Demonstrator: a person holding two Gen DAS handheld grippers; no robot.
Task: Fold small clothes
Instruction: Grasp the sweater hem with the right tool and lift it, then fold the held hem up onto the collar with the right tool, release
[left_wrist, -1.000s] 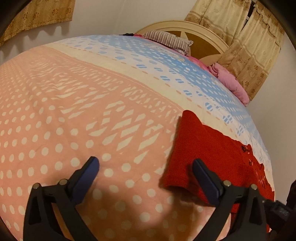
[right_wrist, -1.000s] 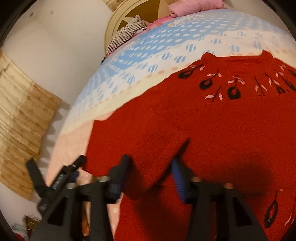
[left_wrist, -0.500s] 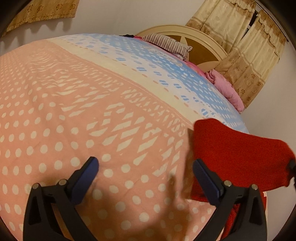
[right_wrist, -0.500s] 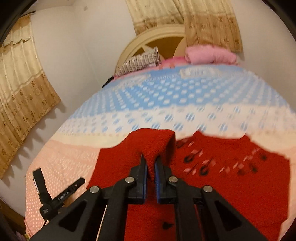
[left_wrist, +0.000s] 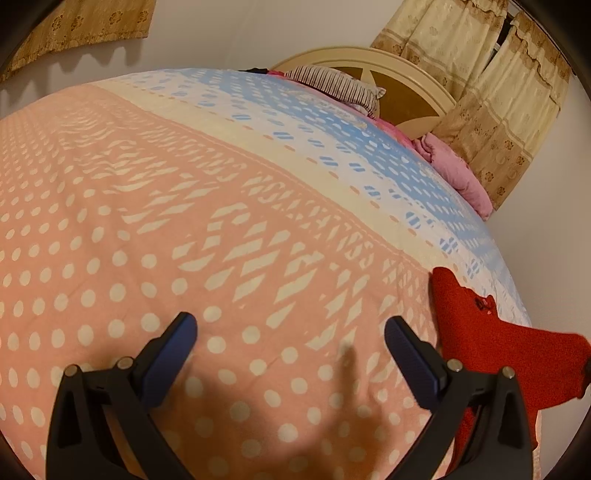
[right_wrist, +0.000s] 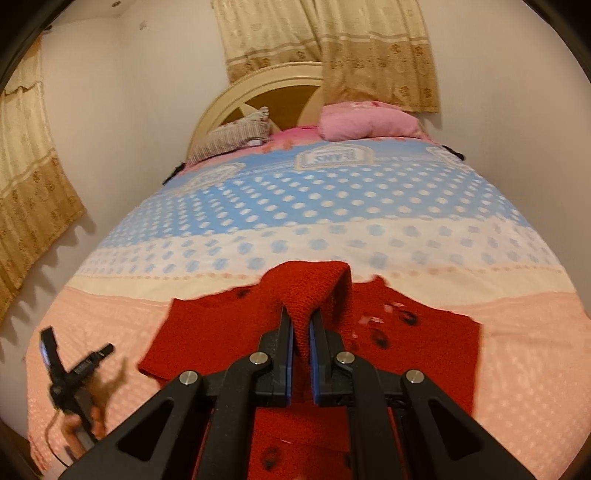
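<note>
Pinching a raised fold of the red knitted sweater (right_wrist: 306, 295) at lower centre frame, the right gripper (right_wrist: 301, 328) has its jaws clamped on the fabric; the rest lies on the bedspread (right_wrist: 332, 206). The left gripper (left_wrist: 290, 336) hovers with jaws wide apart and empty, the sweater at lower right beyond its right finger.

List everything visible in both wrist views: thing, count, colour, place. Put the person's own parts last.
red sweater: 1, red with dark motifs, lying on the pink part of the bedspread, one fold lifted
bedspread: 1, pink, cream and blue with white dots, covering the bed
striped pillow: 1, striped, at the headboard
pink bedding: 1 bundle, pink, at the headboard beside the striped pillow
headboard: 1, cream with brown panels, against the wall
curtains: 2 sets, beige patterned, behind the headboard and on the side wall
left gripper: 1, black with blue pads, open, holding nothing, over the pink part of the bedspread
right gripper: 1, black with blue pads, shut on the red sweater's lifted fold
</note>
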